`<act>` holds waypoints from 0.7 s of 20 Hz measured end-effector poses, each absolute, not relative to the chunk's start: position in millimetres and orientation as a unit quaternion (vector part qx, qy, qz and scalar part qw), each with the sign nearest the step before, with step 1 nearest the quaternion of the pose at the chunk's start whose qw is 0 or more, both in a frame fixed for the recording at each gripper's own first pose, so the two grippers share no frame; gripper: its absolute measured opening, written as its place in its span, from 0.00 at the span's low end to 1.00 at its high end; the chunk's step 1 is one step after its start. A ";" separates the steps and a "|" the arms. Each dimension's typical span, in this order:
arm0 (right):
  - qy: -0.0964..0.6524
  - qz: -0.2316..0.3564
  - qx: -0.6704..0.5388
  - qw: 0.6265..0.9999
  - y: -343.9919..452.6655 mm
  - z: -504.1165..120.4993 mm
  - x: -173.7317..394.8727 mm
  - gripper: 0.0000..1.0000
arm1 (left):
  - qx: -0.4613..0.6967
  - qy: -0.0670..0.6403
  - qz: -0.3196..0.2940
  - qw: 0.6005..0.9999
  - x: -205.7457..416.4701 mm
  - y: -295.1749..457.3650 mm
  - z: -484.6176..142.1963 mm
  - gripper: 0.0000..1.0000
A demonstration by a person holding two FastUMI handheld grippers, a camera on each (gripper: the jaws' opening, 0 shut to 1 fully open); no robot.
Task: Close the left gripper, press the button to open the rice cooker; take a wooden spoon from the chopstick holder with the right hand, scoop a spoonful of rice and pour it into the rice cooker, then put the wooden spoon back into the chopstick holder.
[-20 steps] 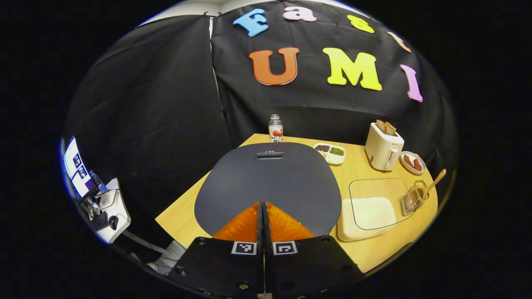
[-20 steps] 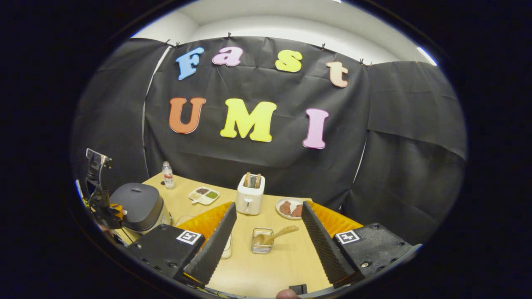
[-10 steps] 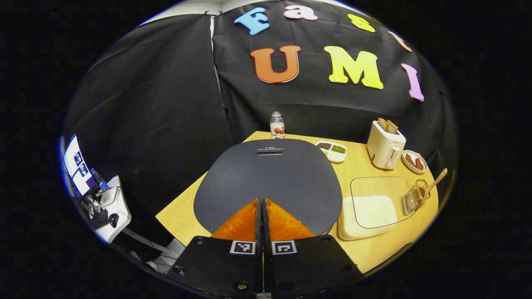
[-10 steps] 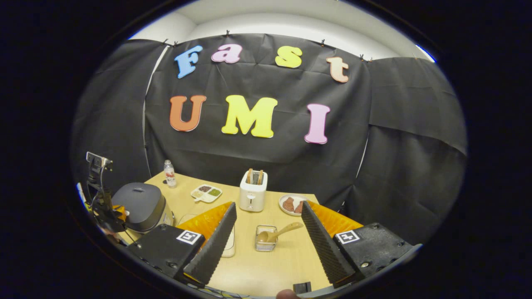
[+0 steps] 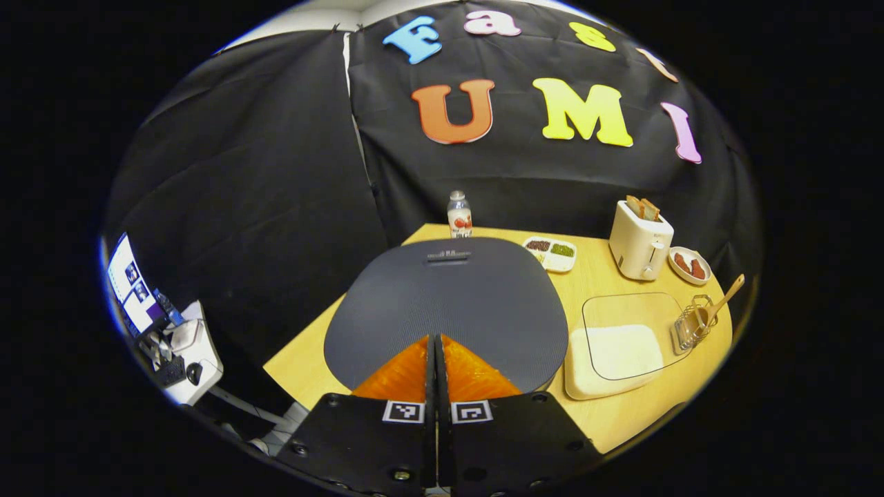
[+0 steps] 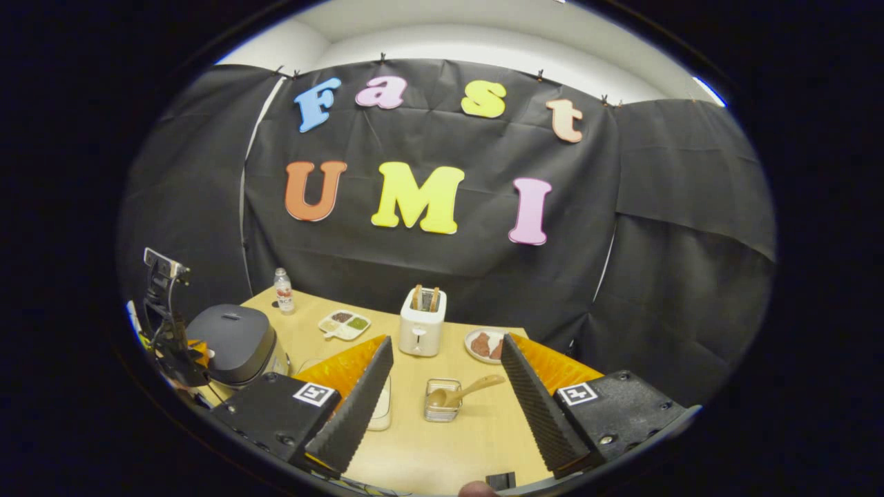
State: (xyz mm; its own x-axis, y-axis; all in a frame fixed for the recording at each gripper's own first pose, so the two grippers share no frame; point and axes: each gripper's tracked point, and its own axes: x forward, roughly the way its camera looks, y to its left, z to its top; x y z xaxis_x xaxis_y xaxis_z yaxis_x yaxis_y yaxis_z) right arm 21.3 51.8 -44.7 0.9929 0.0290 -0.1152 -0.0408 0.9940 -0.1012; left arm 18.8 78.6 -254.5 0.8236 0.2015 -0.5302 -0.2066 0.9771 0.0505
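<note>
Step in hand: opening the cooker. Left hand-held gripper [image 5: 435, 342] has its fingers pressed together, nothing between them, tips poised over the near edge of the cooker [image 5: 445, 304] lid. Lid is down. The button itself can't be made out; a slot-like feature sits at the lid's far edge, purpose unclear. Judgement: the press is under way or about to land, no release yet.

Right hand-held gripper [image 6: 442, 386] is spread wide and empty, held above the desk [image 6: 442, 449], pointed at the holder [image 6: 443, 400]. The spoon [image 6: 466, 391] lies in the holder, bowl inside, handle slanting out to the right. Rice tray [image 5: 611, 348] sits between cooker and holder, under a clear lid or rim; exact cover unclear.

Next, as I judge it: push firmly on the release until the lid pops. Then bring the right gripper down on the spoon's handle and close across it.
</note>
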 end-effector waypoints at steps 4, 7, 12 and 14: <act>0.042 0.014 -0.038 0.998 46.7 -36.1 20.7 0.99 | 0.021 0.140 0.133 0.981 51.2 96.6 -179.0 0.01; 0.034 0.012 -0.038 0.999 44.4 -32.8 19.4 0.99 | 0.026 0.084 0.148 0.985 63.0 105.9 -139.1 0.00; 0.010 0.006 -0.030 0.999 38.1 -18.5 15.5 0.99 | 0.005 0.081 0.138 0.987 65.9 104.3 -113.4 0.00; 0.004 0.004 -0.030 1.000 38.0 -14.9 15.6 1.00 | 0.012 0.062 0.144 0.988 63.2 107.2 -96.4 0.00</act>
State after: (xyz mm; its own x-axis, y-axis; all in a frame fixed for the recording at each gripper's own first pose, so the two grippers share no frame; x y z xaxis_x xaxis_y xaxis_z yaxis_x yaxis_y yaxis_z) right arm 15.6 38.0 -14.9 0.9999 0.0082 -0.0090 -0.0087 0.9981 -0.0602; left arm 63.2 107.2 -96.4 0.9508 0.2864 -0.1183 -0.2835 0.9581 0.0414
